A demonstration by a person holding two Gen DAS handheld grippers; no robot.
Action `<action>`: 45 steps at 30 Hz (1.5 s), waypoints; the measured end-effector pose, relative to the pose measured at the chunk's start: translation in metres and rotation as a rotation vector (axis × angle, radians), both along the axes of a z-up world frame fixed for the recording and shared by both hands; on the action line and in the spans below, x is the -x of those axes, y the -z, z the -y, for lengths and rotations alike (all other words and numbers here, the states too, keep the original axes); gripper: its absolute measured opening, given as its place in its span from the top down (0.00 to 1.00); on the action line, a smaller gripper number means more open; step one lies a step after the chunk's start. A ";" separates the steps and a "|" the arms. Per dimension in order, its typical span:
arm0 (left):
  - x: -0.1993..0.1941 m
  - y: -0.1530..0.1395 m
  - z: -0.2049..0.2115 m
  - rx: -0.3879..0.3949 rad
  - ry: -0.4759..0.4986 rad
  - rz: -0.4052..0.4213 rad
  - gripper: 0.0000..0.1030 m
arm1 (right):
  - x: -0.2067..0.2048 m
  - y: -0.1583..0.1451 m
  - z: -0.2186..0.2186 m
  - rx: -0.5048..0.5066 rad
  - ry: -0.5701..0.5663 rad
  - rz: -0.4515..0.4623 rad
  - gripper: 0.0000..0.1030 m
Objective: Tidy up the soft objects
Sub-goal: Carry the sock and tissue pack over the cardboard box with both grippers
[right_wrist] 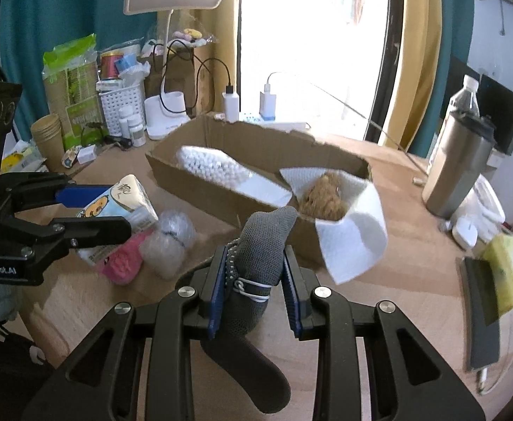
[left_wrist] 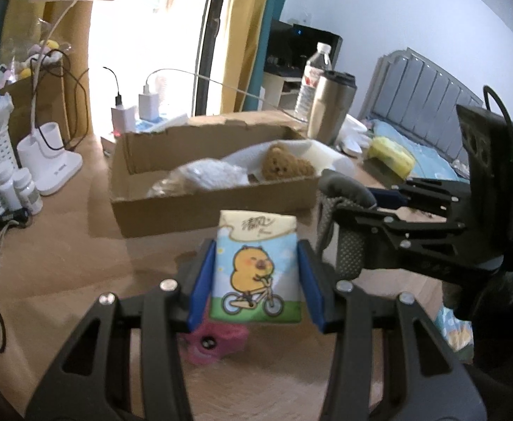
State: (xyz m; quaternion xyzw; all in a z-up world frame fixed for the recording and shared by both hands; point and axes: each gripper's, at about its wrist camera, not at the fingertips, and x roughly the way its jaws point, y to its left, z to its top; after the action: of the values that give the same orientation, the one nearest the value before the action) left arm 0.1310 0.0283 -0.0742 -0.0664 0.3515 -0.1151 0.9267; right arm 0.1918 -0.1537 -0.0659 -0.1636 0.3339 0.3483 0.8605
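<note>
Item: left gripper (left_wrist: 256, 280); its blue pads are pressing both long sides of a tissue pack (left_wrist: 256, 266) printed with a yellow cartoon animal on a bicycle; the pack is hanging clear of the wooden desk (left_wrist: 63, 245), long axis running along the fingers.

Item: right gripper (right_wrist: 254, 280); jaws narrowed onto a grey knit sock roll (right_wrist: 260, 256) bound with a white band; one end is jutting forward past the fingertips, the other drooping behind them.

Item: cardboard box (right_wrist: 221, 193); open-topped, lying ahead of both grippers, long axis running left to right across the view; already holding a white bubble-wrap bundle (right_wrist: 210, 166) at the left end and a brown plush bear (right_wrist: 321, 196) on white foam sheet (right_wrist: 354, 242) at the right.

Item: pink soft object (right_wrist: 121, 263) and clear bubble-wrap ball (right_wrist: 168, 242); lying on the desk near the box's front wall, beside the left gripper.

Judgement: the box's free middle stretch is lying ahead and slightly left of the sock; the right gripper appears nearer the box wall, so it is likelier to deliver first.
</note>
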 end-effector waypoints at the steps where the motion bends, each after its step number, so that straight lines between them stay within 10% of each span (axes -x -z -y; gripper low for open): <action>1: -0.001 -0.002 -0.003 0.003 -0.005 0.005 0.54 | -0.001 -0.002 -0.002 0.000 0.001 0.006 0.70; 45: -0.069 -0.013 -0.082 -0.003 -0.116 0.065 0.54 | -0.074 -0.028 -0.038 -0.092 0.049 0.068 0.70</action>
State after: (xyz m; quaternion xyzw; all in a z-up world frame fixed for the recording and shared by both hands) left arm 0.2003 0.1102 -0.0610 -0.0817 0.3167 -0.0627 0.9429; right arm 0.2655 -0.1153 -0.0383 -0.1273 0.2917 0.3364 0.8863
